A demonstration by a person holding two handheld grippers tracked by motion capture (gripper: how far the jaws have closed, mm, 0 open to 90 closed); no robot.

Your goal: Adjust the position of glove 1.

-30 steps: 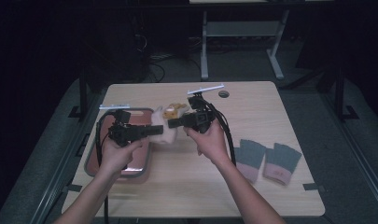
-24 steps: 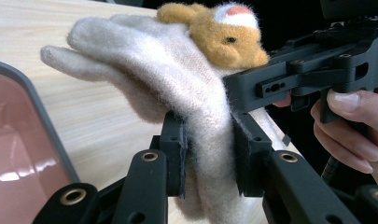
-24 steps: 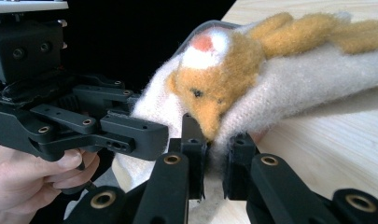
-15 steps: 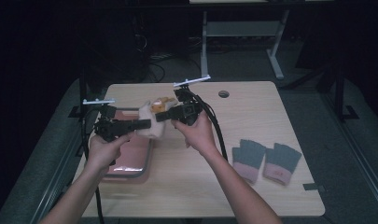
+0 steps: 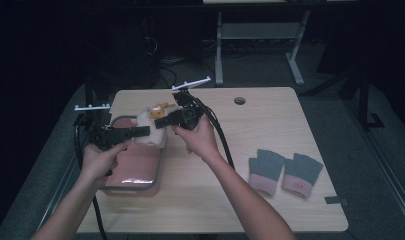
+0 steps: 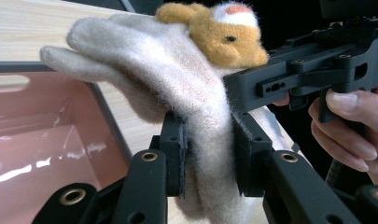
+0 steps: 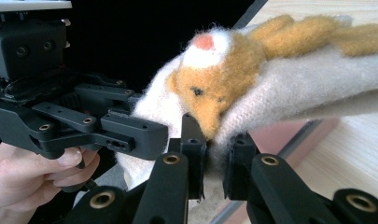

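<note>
While both grippers are pinching it at once, the cream fleece mitten with its orange plush animal head is hanging in the air above the far end of the pink plastic bin, at about ten o'clock on the wooden table. Going from the left, the left gripper is clamping its jaws together on the mitten's lower, cuff-side fabric, and in the left gripper view the pads are squeezing the wool into a narrow waist. Next to it, the right gripper is biting the cloth just under the animal's chin, its jaws pressed nearly together on the fleece in the right gripper view. I judge the mitten to be very light, soft and floppy: it is drooping between the two grips, it is compressing a great deal, and the fuzzy nap is giving good friction, so slipping seems unlikely and nothing looks fragile. The plain knit body looks like the better place to grip, well away from the sewn-on head, whose stitching could be strained by pulling. Farther right, at about four o'clock, a pair of grey fingerless gloves with pink cuffs is lying flat. No brand, label or readable writing is showing on any of these things.
</note>
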